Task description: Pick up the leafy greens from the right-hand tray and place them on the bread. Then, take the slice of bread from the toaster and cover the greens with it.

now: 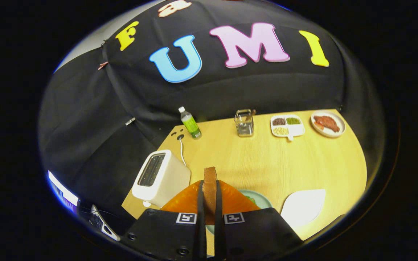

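Observation:
A slice of bread [210, 188] stands on edge between my two fingers, and the gripper [209, 197] is shut on it. Its brown crust points up and away from me. Just beneath and beyond the fingers lies an orange sheet [185, 201]. To its right, a pale green plate [260, 198] peeks out with a bit of leafy greens [250, 199] on it, mostly hidden by the gripper body. The white toaster [160, 177] stands left of the fingers, its slots looking empty. A white tray [303, 207] lies to the right of the plate, its top bare.
Along the back of the wooden table [285, 163] stand a green bottle [190, 123], a metal and glass holder [244, 122], a white divided dish [287, 125] of grains and a plate [328, 123] with meat. The toaster's white cord [181, 148] runs to a table hole.

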A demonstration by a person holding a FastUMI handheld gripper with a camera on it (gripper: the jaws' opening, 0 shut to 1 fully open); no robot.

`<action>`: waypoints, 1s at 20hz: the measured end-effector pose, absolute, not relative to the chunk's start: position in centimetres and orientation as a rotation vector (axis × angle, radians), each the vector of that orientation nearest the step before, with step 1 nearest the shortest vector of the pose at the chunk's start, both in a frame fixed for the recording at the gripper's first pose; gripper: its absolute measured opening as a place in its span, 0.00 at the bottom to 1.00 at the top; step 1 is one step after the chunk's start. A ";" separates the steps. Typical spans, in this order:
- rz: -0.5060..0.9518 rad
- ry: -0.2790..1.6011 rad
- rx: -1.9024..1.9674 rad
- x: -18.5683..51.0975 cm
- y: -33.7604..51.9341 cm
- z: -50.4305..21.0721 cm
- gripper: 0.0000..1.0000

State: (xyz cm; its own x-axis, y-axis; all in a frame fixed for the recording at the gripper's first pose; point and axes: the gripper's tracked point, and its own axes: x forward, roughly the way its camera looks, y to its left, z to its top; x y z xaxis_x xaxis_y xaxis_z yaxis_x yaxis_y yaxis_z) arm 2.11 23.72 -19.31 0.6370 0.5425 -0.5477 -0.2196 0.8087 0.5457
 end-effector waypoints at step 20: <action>0.390 0.972 0.269 0.7 21.7 -35.7 0.14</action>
